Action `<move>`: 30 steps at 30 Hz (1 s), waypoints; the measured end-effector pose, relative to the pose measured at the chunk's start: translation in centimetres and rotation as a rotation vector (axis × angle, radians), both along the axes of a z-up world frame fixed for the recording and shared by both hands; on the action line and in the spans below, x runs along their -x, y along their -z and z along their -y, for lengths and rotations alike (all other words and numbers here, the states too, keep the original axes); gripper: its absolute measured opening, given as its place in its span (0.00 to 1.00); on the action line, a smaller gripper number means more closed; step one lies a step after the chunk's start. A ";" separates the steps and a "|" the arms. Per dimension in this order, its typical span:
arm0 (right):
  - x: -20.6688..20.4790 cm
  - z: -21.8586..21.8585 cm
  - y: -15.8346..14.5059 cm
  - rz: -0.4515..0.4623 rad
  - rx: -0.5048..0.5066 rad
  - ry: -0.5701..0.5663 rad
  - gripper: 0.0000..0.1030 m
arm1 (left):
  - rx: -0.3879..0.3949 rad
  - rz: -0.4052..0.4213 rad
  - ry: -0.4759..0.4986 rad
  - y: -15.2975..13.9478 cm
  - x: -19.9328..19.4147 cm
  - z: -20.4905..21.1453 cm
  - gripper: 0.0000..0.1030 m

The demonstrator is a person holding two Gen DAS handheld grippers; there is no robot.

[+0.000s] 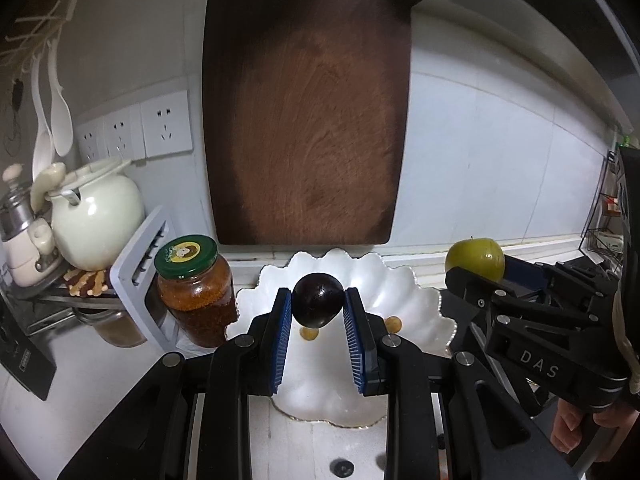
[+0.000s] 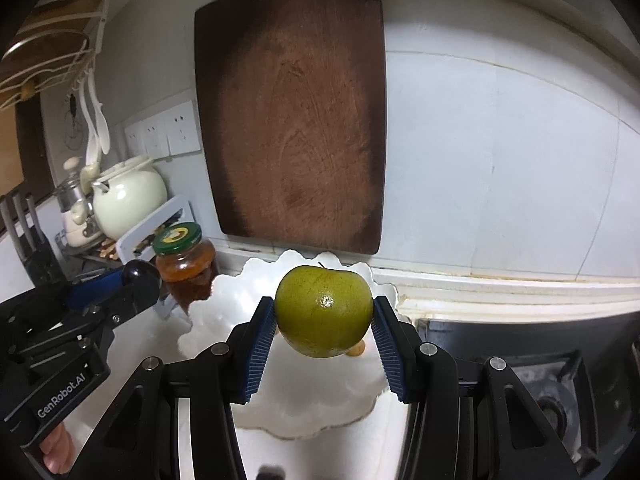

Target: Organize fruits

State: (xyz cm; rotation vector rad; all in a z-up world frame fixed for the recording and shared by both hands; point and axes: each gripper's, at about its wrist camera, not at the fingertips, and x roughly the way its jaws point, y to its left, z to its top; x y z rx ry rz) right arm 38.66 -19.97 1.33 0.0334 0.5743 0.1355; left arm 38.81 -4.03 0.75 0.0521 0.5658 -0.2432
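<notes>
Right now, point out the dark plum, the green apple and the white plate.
dark plum (image 1: 318, 299), left wrist view, front face.
green apple (image 2: 325, 311), right wrist view, middle.
white plate (image 1: 404, 296), left wrist view, bare right side.

Black linkage tool (image 1: 318, 296) with ribbed blue pads (image 1: 280, 344), silver screws

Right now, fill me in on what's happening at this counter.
A person holds a gripper in each hand. The left gripper clamps a dark purple plum; the right gripper clamps a green apple. Both fruits hang above the white scalloped plate, where two small yellow-brown fruits already lie. Neither held fruit is set down yet.
</notes>
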 end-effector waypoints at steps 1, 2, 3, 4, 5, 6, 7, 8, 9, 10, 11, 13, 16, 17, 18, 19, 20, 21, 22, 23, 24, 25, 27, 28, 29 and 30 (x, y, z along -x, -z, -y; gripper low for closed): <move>-0.6 -0.1 0.1 -0.006 0.004 -0.003 0.49 | -0.003 -0.006 -0.003 0.2 -0.5 0.0 0.26; -1.1 -0.2 0.2 -0.015 0.007 -0.004 0.49 | -0.008 -0.011 -0.007 0.3 -0.9 -0.1 0.26; -1.5 -0.2 0.3 -0.019 0.008 -0.005 0.49 | -0.011 -0.014 -0.008 0.4 -1.3 -0.1 0.26; -2.1 -0.3 0.5 -0.028 0.013 -0.008 0.49 | -0.015 -0.020 -0.009 0.6 -1.8 -0.1 0.26; -2.6 -0.3 0.6 -0.037 0.017 -0.007 0.49 | -0.018 -0.026 -0.011 0.7 -2.2 -0.1 0.26; -3.2 -0.4 0.9 -0.049 0.017 -0.009 0.49 | -0.022 -0.032 -0.011 0.9 -2.7 -0.1 0.26; -3.6 -0.5 1.1 -0.058 0.018 -0.012 0.49 | -0.025 -0.036 -0.010 1.0 -3.0 -0.1 0.26; -4.3 -0.5 1.4 -0.074 0.019 -0.012 0.49 | -0.031 -0.041 -0.012 1.2 -3.5 0.0 0.26; -4.6 -0.5 1.6 -0.083 0.017 -0.014 0.49 | -0.036 -0.043 -0.014 1.3 -4.0 0.2 0.26; -5.1 -0.5 2.0 -0.095 0.014 -0.016 0.49 | -0.040 -0.045 -0.015 1.4 -4.2 0.2 0.26; -5.7 -0.5 2.3 -0.111 0.011 -0.015 0.49 | -0.048 -0.046 -0.019 1.6 -4.7 0.4 0.26; -6.6 -0.4 2.8 -0.132 0.009 -0.017 0.49 | -0.057 -0.057 -0.022 1.9 -5.6 0.5 0.26; -7.9 -0.4 3.6 -0.168 0.007 -0.018 0.49 | -0.055 -0.085 -0.028 2.5 -7.1 0.7 0.26; -8.4 -0.3 3.9 -0.181 0.009 -0.015 0.49 | -0.055 -0.095 -0.029 2.7 -7.5 0.8 0.26; -8.8 -0.3 4.1 -0.187 0.009 -0.014 0.49 | -0.055 -0.106 -0.028 2.9 -8.0 0.8 0.26; -9.2 -0.2 4.3 -0.198 0.010 -0.013 0.49 | -0.055 -0.124 -0.026 3.2 -8.6 0.9 0.26; -9.7 -0.1 4.6 -0.211 0.010 -0.013 0.49 | -0.055 -0.139 -0.024 3.5 -9.0 1.0 0.26; -10.1 -0.1 4.8 -0.220 0.011 -0.012 0.49 | -0.054 -0.156 -0.021 3.8 -9.6 1.1 0.26; -10.5 0.0 5.0 -0.228 0.014 -0.011 0.49 | -0.055 -0.167 -0.020 4.1 -10.0 1.2 0.26; -10.9 0.0 5.2 -0.236 0.019 -0.009 0.48 | -0.054 -0.188 -0.021 4.5 -10.6 1.2 0.26; -11.2 0.0 5.4 -0.242 0.023 -0.008 0.49 | -0.052 -0.198 -0.022 4.7 -11.0 1.2 0.26; -11.6 0.0 5.6 -0.252 0.027 -0.007 0.49 | -0.050 -0.217 -0.024 5.1 -11.6 1.3 0.26; -12.3 0.0 6.0 -0.268 0.029 -0.009 0.49 | -0.051 -0.241 -0.023 5.7 -12.5 1.4 0.26; -12.6 0.0 6.2 -0.278 0.030 -0.008 0.49 | -0.053 -0.256 -0.020 6.1 -13.0 1.6 0.26; -12.9 0.0 6.4 -0.285 0.031 -0.009 0.49 | -0.055 -0.269 -0.020 6.4 -13.4 1.7 0.26; -13.1 -0.1 6.5 -0.289 0.032 -0.009 0.49 | -0.058 -0.284 -0.021 6.7 -13.9 1.8 0.26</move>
